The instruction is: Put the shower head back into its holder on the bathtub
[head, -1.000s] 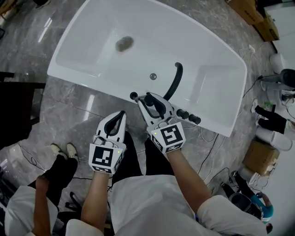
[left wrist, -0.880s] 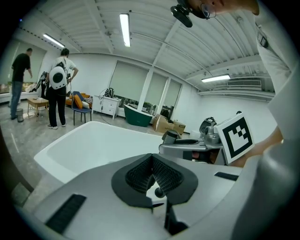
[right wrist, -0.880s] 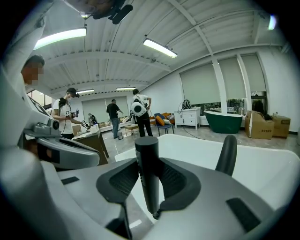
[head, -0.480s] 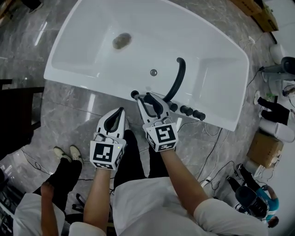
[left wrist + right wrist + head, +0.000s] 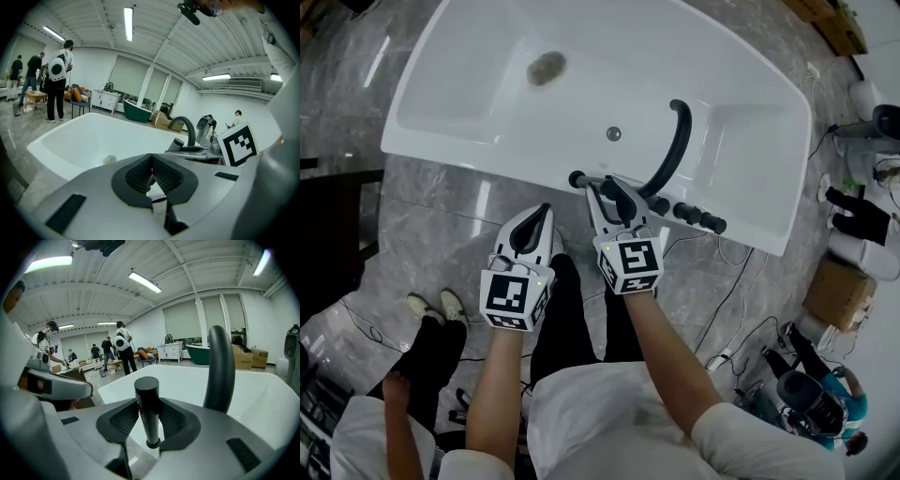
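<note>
Two hand-held grippers at the near rim of a white bathtub (image 5: 441,94), seen from above. The right gripper (image 5: 609,187) is clamped on the black shower head (image 5: 577,178). In the right gripper view the ribbed pads (image 5: 125,420) press on either side of the cylindrical body, which stands upright between them with its flat cap uppermost and its ringed lower end showing below the pads. From the head view the shower head sits over the tub's near rim, just left of the base of the curved black spout (image 5: 677,145) and of the row of black knobs (image 5: 686,214). Whether its lower end touches a holder cannot be told.

The left gripper (image 5: 538,217) hangs over the grey marble floor (image 5: 422,216), beside the right gripper and just short of the tub rim. In the left gripper view its pads (image 5: 165,174) meet at their tips with nothing between them. A second person (image 5: 422,347) stands at lower left, and a cardboard box (image 5: 832,292) lies at right.
</note>
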### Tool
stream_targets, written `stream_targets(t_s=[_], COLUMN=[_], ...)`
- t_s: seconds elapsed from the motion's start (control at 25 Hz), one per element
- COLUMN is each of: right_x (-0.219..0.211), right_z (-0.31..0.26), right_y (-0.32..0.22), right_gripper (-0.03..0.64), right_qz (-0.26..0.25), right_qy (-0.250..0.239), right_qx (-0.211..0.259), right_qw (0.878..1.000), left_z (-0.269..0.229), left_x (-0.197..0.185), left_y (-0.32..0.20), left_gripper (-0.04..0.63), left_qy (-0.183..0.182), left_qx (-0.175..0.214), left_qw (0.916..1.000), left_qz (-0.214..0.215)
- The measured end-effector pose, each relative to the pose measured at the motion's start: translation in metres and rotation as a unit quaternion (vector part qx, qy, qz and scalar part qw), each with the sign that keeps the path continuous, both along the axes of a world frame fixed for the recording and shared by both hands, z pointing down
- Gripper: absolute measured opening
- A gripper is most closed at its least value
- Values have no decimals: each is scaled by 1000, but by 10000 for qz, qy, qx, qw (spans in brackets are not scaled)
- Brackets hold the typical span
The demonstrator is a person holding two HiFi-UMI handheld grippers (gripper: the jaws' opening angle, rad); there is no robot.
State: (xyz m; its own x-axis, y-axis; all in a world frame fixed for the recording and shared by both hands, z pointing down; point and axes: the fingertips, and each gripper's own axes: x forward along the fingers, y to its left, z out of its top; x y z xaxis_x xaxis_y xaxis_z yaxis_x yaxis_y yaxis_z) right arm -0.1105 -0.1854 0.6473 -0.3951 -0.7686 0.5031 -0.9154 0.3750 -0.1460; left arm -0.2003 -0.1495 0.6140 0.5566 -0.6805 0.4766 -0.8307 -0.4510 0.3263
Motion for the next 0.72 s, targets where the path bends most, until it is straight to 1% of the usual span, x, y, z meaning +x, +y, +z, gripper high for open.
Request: stream_targets(t_s=[0.44, 0.72], right_x=[-1, -6], right_z=[19, 35], right_y=[3, 3], right_gripper=[143, 144], right_qz=[25, -43], right_qy=[54, 225], right_qx=[-105, -177], right_qw=[9999, 9996], left_z=[8, 13], left_x=[2, -3], left_y=[4, 5], left_gripper=[12, 12], left_qy=[16, -27], left_qx=[-71, -116], left_qw=[10000, 9999], left_qz=[50, 61])
